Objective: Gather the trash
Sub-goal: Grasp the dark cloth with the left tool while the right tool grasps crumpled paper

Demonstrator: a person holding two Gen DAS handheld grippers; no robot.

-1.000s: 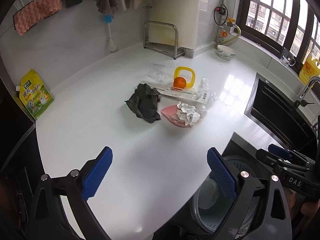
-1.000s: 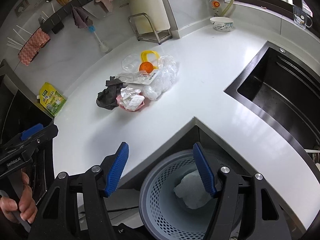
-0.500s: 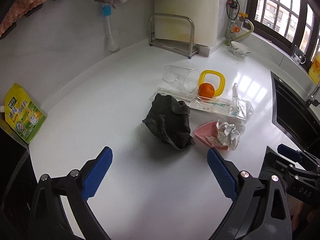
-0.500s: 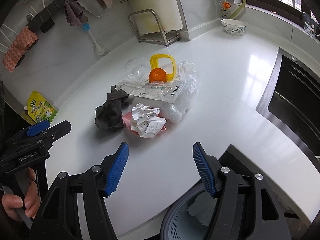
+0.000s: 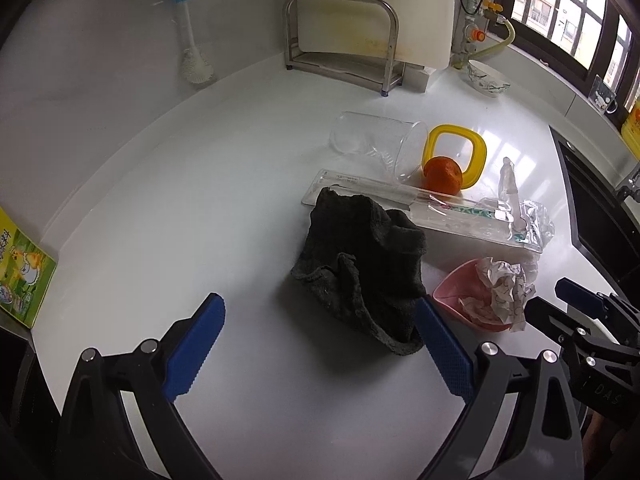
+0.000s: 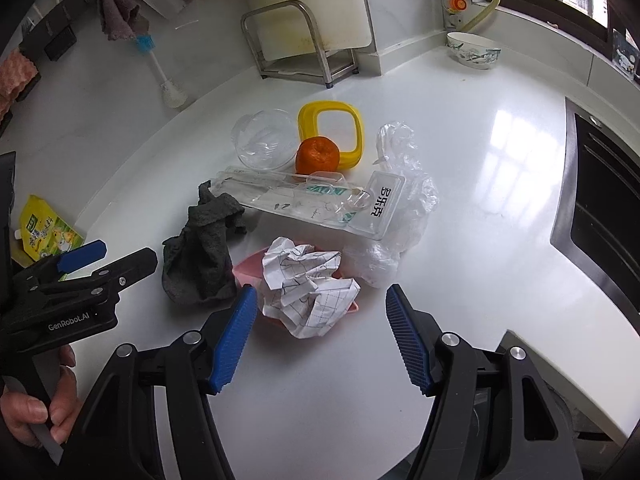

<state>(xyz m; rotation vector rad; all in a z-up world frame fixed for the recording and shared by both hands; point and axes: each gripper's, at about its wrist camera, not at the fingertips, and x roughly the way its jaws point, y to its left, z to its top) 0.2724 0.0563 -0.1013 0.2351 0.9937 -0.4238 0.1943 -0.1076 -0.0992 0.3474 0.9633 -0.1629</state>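
A crumpled checked paper [image 6: 308,284] [image 5: 502,284] lies in a pink dish [image 6: 246,268] [image 5: 454,286] on the white counter. Beside it sit a dark grey cloth [image 5: 360,256] [image 6: 200,248], a clear plastic package [image 6: 316,200] [image 5: 436,208], a crumpled clear bag [image 6: 404,204], an orange [image 6: 318,155] [image 5: 443,174], a yellow ring lid [image 6: 332,132] [image 5: 460,152] and a tipped clear cup [image 5: 376,140] [image 6: 262,140]. My right gripper [image 6: 320,338] is open just in front of the paper, nothing between its fingers. My left gripper [image 5: 320,348] is open, with the cloth's near edge beyond it.
A dish rack [image 5: 340,40] and a cutting board stand at the back wall, with a brush [image 5: 188,40] left of them. A patterned bowl [image 6: 474,50] sits at the back right. The dark sink [image 6: 600,200] lies to the right. A yellow-green pouch [image 5: 20,268] leans at left.
Both grippers moved forward over the counter toward the pile, which now looks larger and closer. The grey bin under the counter edge has dropped out of both views. Both jaws stayed open.
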